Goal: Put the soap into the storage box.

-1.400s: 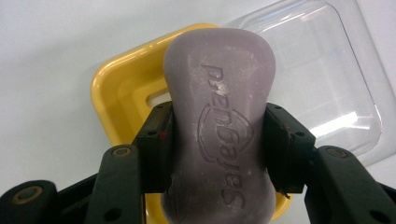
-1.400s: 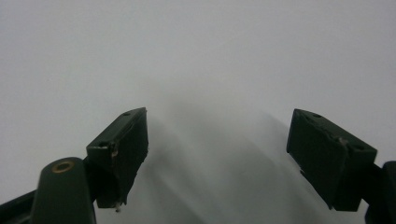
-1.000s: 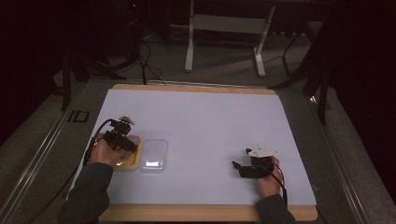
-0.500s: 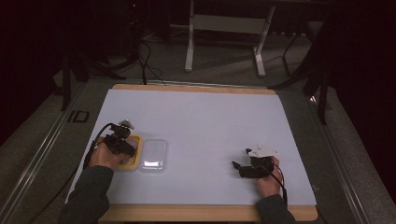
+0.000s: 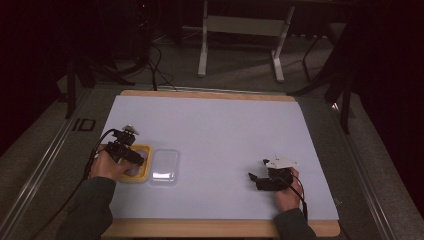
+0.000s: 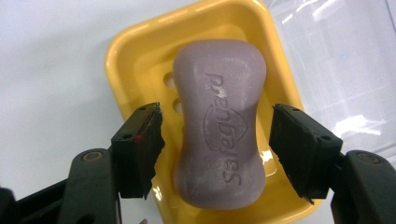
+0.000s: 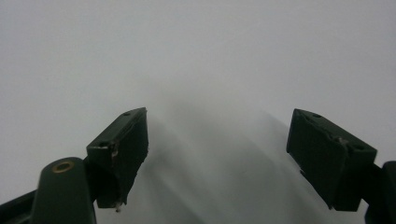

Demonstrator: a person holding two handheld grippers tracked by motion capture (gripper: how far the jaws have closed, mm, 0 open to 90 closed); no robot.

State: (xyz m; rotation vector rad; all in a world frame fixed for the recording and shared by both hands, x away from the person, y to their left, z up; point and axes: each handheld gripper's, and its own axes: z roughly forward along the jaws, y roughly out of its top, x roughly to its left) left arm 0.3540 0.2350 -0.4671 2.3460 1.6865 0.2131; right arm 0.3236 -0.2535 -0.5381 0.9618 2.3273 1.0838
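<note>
The left gripper [image 6: 217, 140] hangs over a yellow soap dish [image 6: 135, 60] with its 2 black jaws spread to either side of a purple soap bar [image 6: 219, 121]; the jaws have just been opening, and a gap shows between each pad and the bar's flanks, so nothing is pinched. The bar lies in the dish lengthwise, embossed lettering facing up, its near end close to the dish's near rim. Drain holes show in the dish floor beside the bar's left flank. Just beside the dish, on the side toward the table's middle, lies a clear plastic lid [image 6: 341, 70], its edge close against the dish rim. In the high view the left gripper [image 5: 131, 156] sits over the soap dish [image 5: 145, 150] near the left edge of the white table mat [image 5: 215, 130], with the lid [image 5: 165, 165] right next to it. The right gripper [image 5: 254, 176] rests well apart, low over the mat's right part, held by the right hand [image 5: 285, 192]. Its own view shows the right gripper [image 7: 217, 135] with 2 jaws spread wide over bare white surface, gripping nothing.
</note>
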